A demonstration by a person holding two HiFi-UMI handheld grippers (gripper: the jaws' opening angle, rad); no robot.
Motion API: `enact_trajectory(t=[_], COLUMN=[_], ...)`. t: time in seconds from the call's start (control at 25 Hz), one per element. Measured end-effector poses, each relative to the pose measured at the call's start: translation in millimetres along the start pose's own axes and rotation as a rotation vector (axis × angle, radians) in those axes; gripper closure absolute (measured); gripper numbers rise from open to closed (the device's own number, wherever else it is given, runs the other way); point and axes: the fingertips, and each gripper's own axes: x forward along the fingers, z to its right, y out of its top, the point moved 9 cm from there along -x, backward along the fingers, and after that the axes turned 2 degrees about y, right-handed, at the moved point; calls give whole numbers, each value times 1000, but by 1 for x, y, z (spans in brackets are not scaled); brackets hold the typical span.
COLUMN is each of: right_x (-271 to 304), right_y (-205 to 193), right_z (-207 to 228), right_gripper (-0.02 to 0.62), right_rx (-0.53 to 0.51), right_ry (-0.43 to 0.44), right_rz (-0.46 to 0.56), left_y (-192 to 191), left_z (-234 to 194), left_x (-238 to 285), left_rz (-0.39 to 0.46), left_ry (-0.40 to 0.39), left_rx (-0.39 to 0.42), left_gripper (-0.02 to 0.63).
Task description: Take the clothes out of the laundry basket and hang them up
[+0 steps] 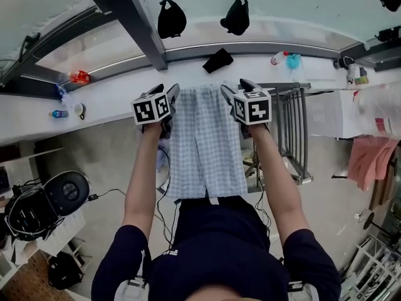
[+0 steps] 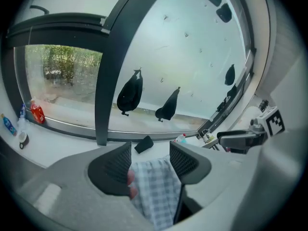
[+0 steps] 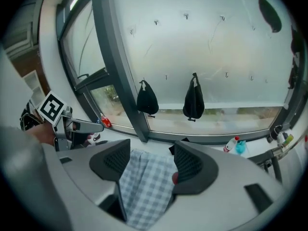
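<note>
A blue-and-white checked garment (image 1: 207, 149) hangs down from a rail of the drying rack (image 1: 294, 130), straight in front of the person. My left gripper (image 1: 166, 91) stands at its top left corner and my right gripper (image 1: 235, 88) at its top right corner. In the left gripper view the jaws of the left gripper (image 2: 150, 150) stand wide apart, with the checked garment (image 2: 156, 186) lying loosely between them. The right gripper (image 3: 152, 148) likewise stands open around the checked garment (image 3: 147, 184), its pads not pressing on it. No laundry basket is in view.
A white window sill (image 1: 113, 96) runs behind the rack, with a black item (image 1: 217, 60), a bottle (image 1: 279, 58) and a mug (image 1: 79, 110) on it. Two black bags (image 1: 171, 19) hang at the window. Pink cloth (image 1: 369, 158) hangs at the right; a round black appliance (image 1: 66, 193) stands at the left.
</note>
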Motion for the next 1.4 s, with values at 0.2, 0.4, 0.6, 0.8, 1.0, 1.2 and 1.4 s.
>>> enact_trajectory(t=[0.2,0.4,0.6,0.8,1.0,1.2,1.4], right_x=[-57,-120,-179,-230,-262,-278,-295], right_y=[-18,-54,-110,-158,-195,-221,-250], right_z=[-12,-12,-6,8,-2,-6,-9], right_gripper=[304,305,305,318,322,322,347], right_rx=[-61,-49,-47,-28,-30,-55,-38], right_ry=[30,62,115,95,178,239,263], right_rz=[60,129,150,202,244,232,215], left_y=[-16,-58,-124,-187,-243,-282,-317], left_z=[47,101,144,183,211,223,233], left_x=[-54,-111,-160,-202,-241,-274,-301], left_rz=[87,156,224,255,274,260,266], left_ry=[15,48,77,127,142,168,158], left_rx=[51,67,6,-5,-35,-61,-85], left_gripper=[362,362,362,362,364,368,371])
